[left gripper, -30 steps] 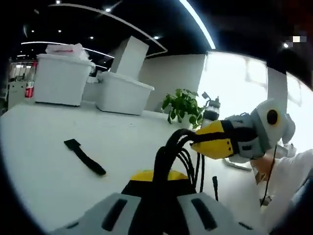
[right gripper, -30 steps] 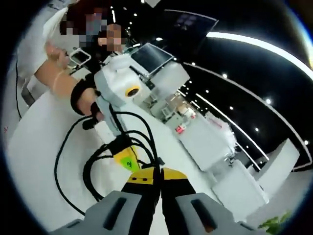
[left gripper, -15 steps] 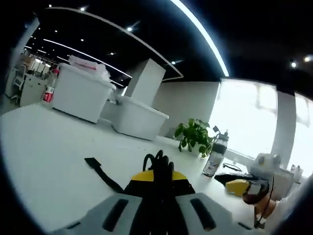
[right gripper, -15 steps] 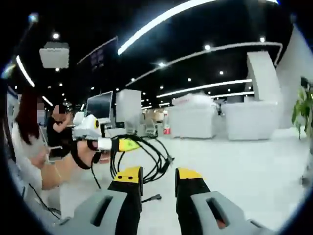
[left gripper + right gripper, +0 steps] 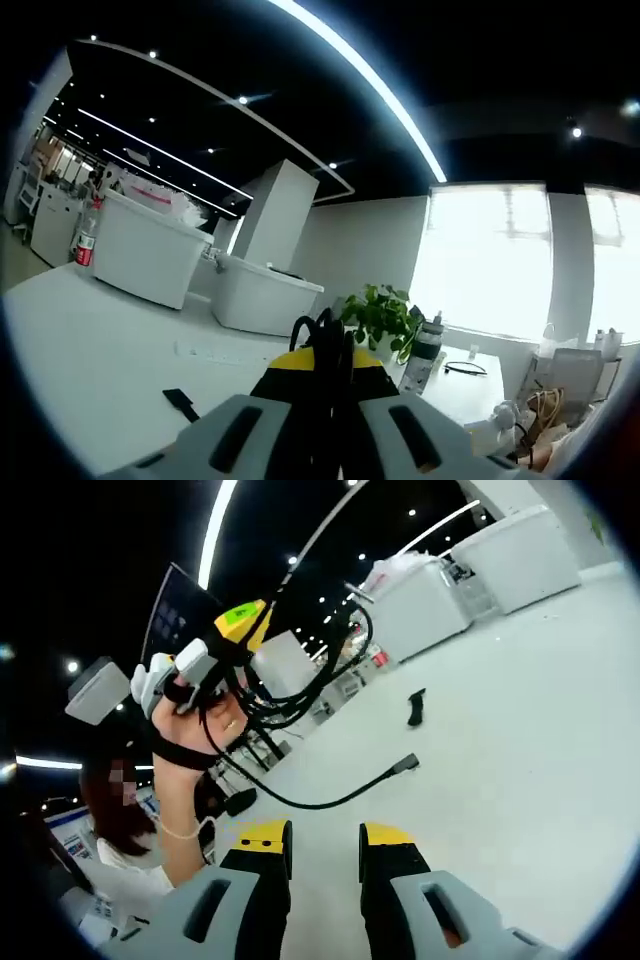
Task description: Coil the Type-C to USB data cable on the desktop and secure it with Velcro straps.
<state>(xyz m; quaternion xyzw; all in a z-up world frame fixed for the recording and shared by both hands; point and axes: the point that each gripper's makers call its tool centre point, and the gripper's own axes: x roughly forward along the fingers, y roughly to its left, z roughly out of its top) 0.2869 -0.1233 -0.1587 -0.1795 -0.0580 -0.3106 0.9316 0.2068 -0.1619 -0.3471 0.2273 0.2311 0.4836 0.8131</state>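
Note:
The black cable (image 5: pixel 325 338) is bunched in loops between the yellow tips of my left gripper (image 5: pixel 322 366), which is shut on it. In the right gripper view the left gripper (image 5: pixel 240 620) is held high in a person's hand (image 5: pixel 195 720). The coil (image 5: pixel 300 680) hangs from it, and one loose end trails down to a connector (image 5: pixel 405 765) just above the white table (image 5: pixel 520 740). My right gripper (image 5: pixel 325 842) stands open below, apart from the cable, with nothing between its jaws. A black Velcro strap (image 5: pixel 182 403) (image 5: pixel 415 708) lies flat on the table.
Two white bins (image 5: pixel 150 250) (image 5: pixel 262 295) stand at the table's far side, with a potted plant (image 5: pixel 380 315) and a bottle (image 5: pixel 425 345) to their right. The bins (image 5: pixel 420 600) also appear in the right gripper view. A person sits at the left (image 5: pixel 120 820).
My right gripper, shut on the cable a second ago, has opened and drawn back from it. The left gripper has lifted the coil up off the table.

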